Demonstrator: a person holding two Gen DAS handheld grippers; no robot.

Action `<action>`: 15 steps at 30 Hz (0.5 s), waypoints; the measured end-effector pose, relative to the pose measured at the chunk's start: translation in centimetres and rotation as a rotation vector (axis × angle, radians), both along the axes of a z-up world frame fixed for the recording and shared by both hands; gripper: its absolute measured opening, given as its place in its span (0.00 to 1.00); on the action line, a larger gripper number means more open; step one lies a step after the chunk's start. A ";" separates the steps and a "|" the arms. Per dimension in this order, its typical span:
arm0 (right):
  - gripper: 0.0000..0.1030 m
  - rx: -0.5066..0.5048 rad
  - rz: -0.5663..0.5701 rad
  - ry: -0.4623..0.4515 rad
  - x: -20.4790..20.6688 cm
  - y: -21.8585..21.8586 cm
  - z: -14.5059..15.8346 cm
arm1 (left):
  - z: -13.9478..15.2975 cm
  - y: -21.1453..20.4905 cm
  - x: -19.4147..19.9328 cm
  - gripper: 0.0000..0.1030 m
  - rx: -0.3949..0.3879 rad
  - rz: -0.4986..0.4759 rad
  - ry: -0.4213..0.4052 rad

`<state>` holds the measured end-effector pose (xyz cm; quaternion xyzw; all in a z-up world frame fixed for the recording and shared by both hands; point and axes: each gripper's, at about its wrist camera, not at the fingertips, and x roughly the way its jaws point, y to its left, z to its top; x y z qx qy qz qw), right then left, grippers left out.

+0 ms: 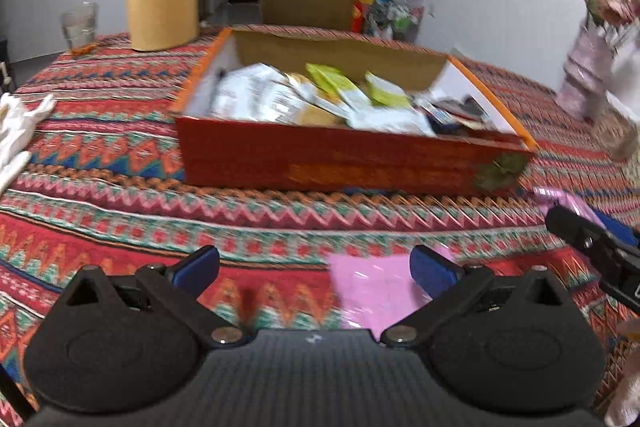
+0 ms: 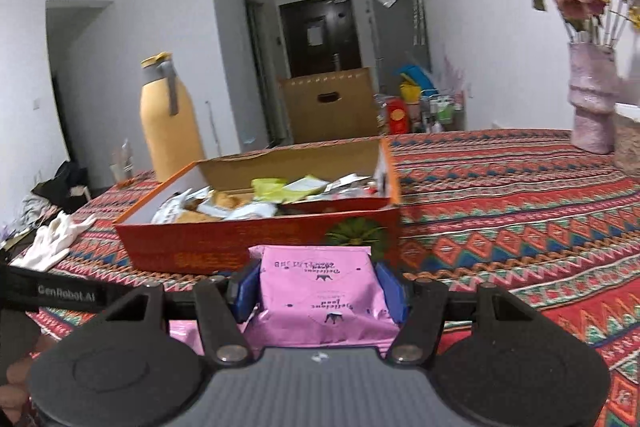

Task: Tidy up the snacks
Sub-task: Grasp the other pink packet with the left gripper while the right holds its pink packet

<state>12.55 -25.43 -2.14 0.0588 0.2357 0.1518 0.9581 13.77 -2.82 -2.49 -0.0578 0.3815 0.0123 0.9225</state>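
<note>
The right gripper (image 2: 318, 293) pinched a pink snack packet (image 2: 320, 303) by both sides, near the red box (image 2: 256, 239); it looked light, soft and slippery. The left gripper (image 1: 314, 269) was spread, holding nothing.

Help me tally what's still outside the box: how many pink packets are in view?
2. One pink packet is clamped in the right gripper. The other pink packet lies on the tablecloth by the open left gripper. The box may hide more.
</note>
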 end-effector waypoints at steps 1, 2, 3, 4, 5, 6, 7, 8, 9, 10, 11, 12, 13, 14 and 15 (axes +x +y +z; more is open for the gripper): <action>0.59 0.000 -0.009 -0.003 -0.1 -0.4 -0.1 | -0.1 -0.7 0.2 1.00 0.003 -0.009 0.018; 0.59 0.001 -0.014 -0.006 -0.2 -0.8 -0.2 | -0.3 -1.2 0.3 1.00 0.001 -0.015 0.036; 0.59 0.005 -0.017 -0.007 -0.2 -1.1 -0.4 | -0.5 -1.8 0.6 1.00 -0.008 -0.020 0.059; 0.59 0.013 -0.018 -0.007 -0.2 -1.4 -0.5 | -0.6 -2.2 0.7 1.00 -0.019 -0.023 0.069; 0.59 0.022 -0.019 -0.006 -0.2 -1.7 -0.7 | -0.7 -2.6 0.9 1.00 -0.021 -0.023 0.076; 0.59 0.029 -0.020 -0.005 -0.2 -1.9 -0.8 | -0.7 -3.1 1.0 1.00 -0.014 -0.021 0.081; 0.59 0.036 -0.019 -0.003 -0.2 -2.1 -0.9 | -0.8 -3.6 1.0 1.00 -0.002 -0.018 0.085; 0.59 0.047 -0.017 0.001 -0.1 -2.3 -1.1 | -0.8 -4.0 1.1 1.00 0.009 -0.017 0.088; 0.59 0.053 -0.017 0.004 -0.2 -2.5 -1.2 | -0.8 -4.3 1.2 1.00 0.017 -0.015 0.093; 0.59 0.062 -0.018 0.006 -0.1 -2.7 -1.4 | -0.9 -4.7 1.3 1.00 0.026 -0.014 0.098; 0.59 0.069 -0.019 0.007 0.0 -2.8 -1.5 | -1.0 -4.8 1.4 1.00 0.033 -0.013 0.102; 0.59 0.076 -0.022 0.007 0.1 -2.9 -1.6 | -1.2 -5.2 1.5 1.00 0.045 -0.010 0.108; 0.59 0.081 -0.023 0.006 0.1 -3.0 -1.8 | -1.4 -5.4 1.6 1.00 0.059 -0.005 0.116; 0.59 0.085 -0.026 0.005 0.2 -3.0 -1.9 | -1.6 -5.6 1.8 1.00 0.068 0.001 0.125; 0.59 0.087 -0.027 0.003 0.2 -3.1 -1.9 | -1.8 -5.6 1.9 1.00 0.072 0.009 0.136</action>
